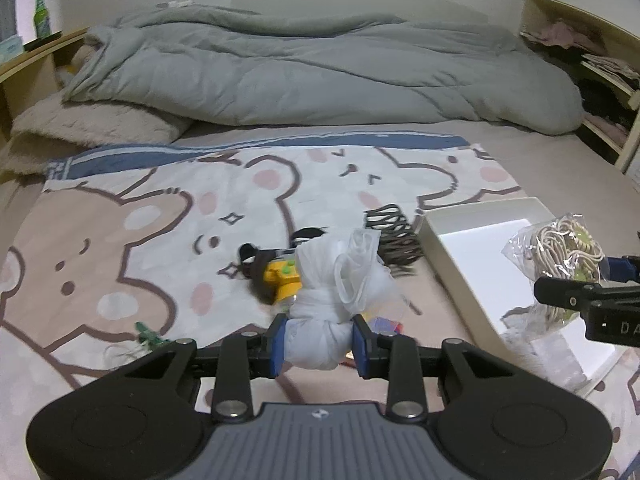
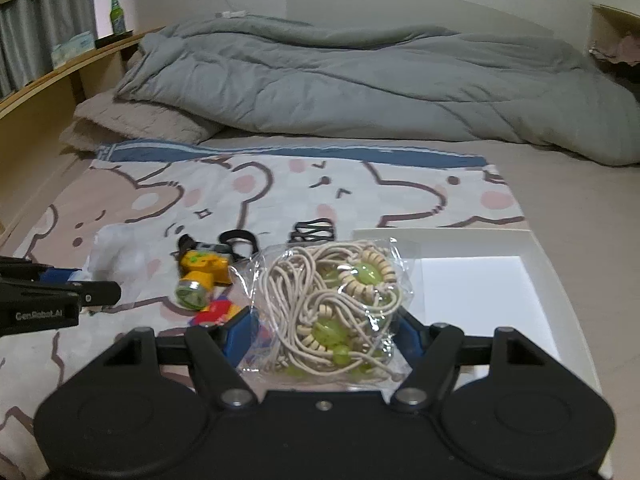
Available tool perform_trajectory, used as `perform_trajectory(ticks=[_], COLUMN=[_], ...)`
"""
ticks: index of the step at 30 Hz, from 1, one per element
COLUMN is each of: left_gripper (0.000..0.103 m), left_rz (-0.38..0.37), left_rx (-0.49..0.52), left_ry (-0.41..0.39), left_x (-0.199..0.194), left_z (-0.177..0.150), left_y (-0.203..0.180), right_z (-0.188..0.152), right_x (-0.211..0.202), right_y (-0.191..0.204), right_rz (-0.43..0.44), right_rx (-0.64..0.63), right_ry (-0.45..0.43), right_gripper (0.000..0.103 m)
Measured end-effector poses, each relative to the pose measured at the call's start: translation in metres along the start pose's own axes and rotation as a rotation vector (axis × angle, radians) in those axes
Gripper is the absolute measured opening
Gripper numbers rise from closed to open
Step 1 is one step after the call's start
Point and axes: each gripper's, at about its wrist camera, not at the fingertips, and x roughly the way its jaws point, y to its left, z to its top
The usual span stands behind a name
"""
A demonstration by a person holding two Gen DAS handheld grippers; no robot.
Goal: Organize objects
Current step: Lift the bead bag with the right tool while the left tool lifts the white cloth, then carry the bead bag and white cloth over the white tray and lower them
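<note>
A: Is the white cardboard box (image 2: 536,264) full yet?

B: No, it looks empty. The left gripper (image 1: 320,344) squeezes a knotted white plastic bag (image 1: 340,304). The right gripper (image 2: 326,340) pinches a clear bag of beige cords and green beads (image 2: 332,300) beside the box.

A: What stays on the bear blanket (image 1: 160,220)?

B: A yellow toy (image 2: 202,272) and black hair ties (image 2: 312,232). Only the left view shows a small green thing (image 1: 148,336).

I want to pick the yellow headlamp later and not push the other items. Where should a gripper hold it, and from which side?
Grip the yellow headlamp across its boxy yellow body, coming from above. Its round lens faces the camera, and its dark strap trails behind; those parts look less firm.
</note>
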Motion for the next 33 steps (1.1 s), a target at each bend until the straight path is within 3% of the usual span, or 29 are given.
perform_trajectory(ticks=[22, 33], left_gripper=[0.035, 0.035], left_rz=[-0.160, -0.270], left_rx=[0.019, 0.030], left_ry=[-0.005, 0.023], left_x=[0.010, 0.018], left_z=[0.006, -0.002], left_y=[-0.090, -0.138], right_z=[-0.023, -0.053], right_x=[-0.020, -0.003], right_y=[-0.108, -0.159], right_rz=[-0.125, -0.182], right_rx=[0.088, 0.090], right_ry=[-0.025, 0.090], right_gripper=[0.073, 0.073])
